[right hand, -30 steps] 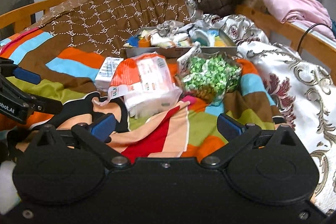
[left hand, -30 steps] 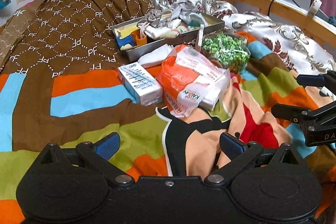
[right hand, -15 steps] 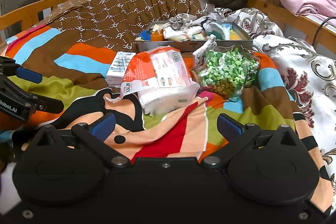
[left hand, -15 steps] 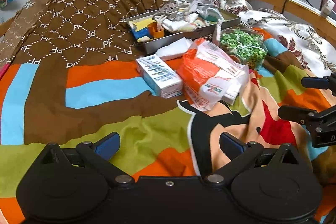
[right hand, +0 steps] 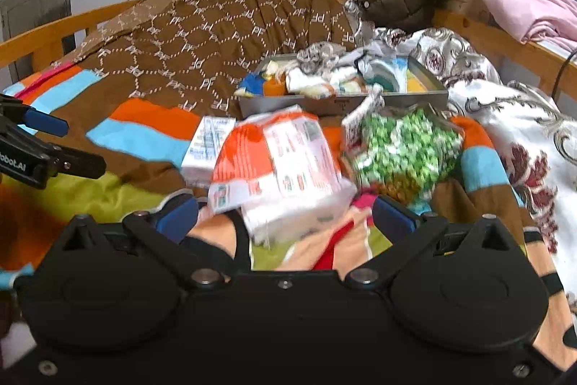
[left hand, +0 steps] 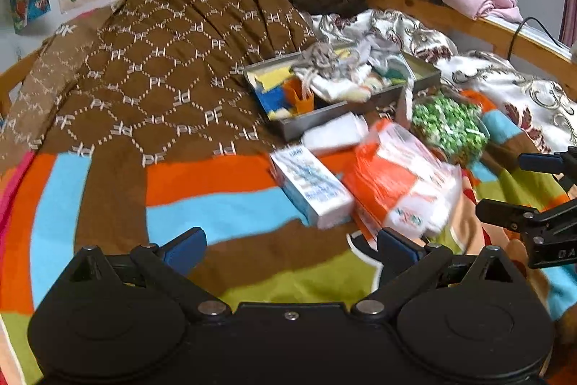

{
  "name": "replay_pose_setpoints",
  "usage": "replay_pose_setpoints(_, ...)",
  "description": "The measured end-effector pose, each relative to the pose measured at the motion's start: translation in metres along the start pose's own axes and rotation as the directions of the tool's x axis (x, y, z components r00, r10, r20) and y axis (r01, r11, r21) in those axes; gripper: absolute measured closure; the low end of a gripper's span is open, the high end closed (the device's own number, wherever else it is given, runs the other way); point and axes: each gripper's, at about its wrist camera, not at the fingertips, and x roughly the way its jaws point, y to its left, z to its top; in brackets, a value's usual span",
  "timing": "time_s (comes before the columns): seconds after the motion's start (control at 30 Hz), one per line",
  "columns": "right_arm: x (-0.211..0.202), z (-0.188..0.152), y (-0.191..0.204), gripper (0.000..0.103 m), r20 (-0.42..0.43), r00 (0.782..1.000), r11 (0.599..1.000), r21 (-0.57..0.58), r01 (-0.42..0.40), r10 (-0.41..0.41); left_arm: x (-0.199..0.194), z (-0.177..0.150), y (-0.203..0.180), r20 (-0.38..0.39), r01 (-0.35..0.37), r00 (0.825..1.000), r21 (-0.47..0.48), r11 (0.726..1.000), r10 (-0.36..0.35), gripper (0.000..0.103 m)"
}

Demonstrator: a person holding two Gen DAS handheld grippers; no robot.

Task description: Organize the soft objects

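Both grippers have moved in toward the pile on the bed (left hand: 223, 204). The left gripper (left hand: 288, 244) and right gripper (right hand: 285, 215) hold nothing, fingers wide apart. The orange-and-white packet (right hand: 277, 157) lies mid-bed, the green bag (right hand: 404, 147) touching its right, the small white box (left hand: 310, 183) left.

- We cannot read the print on the blurred orange-and-white plastic pack (right hand: 277, 165) (motion smears it in both views).
- The white-and-blue carton (right hand: 207, 147) sits partly hidden behind it.
- We see the grey metal tray (left hand: 360, 103) floor mostly buried under crumpled cloths (left hand: 339, 74).
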Motion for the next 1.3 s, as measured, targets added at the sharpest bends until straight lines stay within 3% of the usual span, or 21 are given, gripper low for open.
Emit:
replay_pose_setpoints(0.2, 0.028, 0.025, -0.001, 0.001, 0.026, 0.999, 1.0, 0.015, -0.02, 0.02, 0.005, 0.01, 0.021, 0.0, -0.016, 1.0, -0.056, 0.998, 0.016, 0.002)
replay_pose_setpoints(0.47, 0.075, 0.069, 0.001, 0.001, 0.099, 0.994, 0.999, 0.008, -0.036, 0.035, 0.019, 0.037, 0.046, -0.039, -0.057, 0.998, -0.058, 0.997, 0.054, 0.002)
replay_pose_setpoints(0.7, 0.11, 0.083, -0.023, 0.001, 0.152, 0.987, 0.998, -0.015, 0.056, -0.053, 0.054, 0.072, 0.054, -0.086, -0.06, 0.995, -0.067, 0.996, 0.054, 0.002)
replay_pose_setpoints(1.0, 0.146, 0.083, -0.062, 0.001, 0.144, 0.981, 0.991, 0.012, 0.133, -0.133, 0.131, 0.114, 0.022, -0.064, 0.07, 0.995, -0.043, 0.997, -0.072, 0.002)
replay_pose_setpoints(1.2, 0.151, 0.074, -0.06, 0.001, 0.13, 0.981, 0.989, -0.016, 0.147, -0.144, 0.185, 0.125, 0.011, -0.081, 0.137, 0.986, -0.111, 0.984, -0.146, 0.003)
replay_pose_setpoints(1.3, 0.157, 0.079, -0.059, 0.001, 0.113, 0.984, 0.989, -0.038, 0.145, -0.14, 0.209, 0.127, 0.007, -0.11, 0.18, 0.975, -0.13, 0.975, -0.195, 0.009)
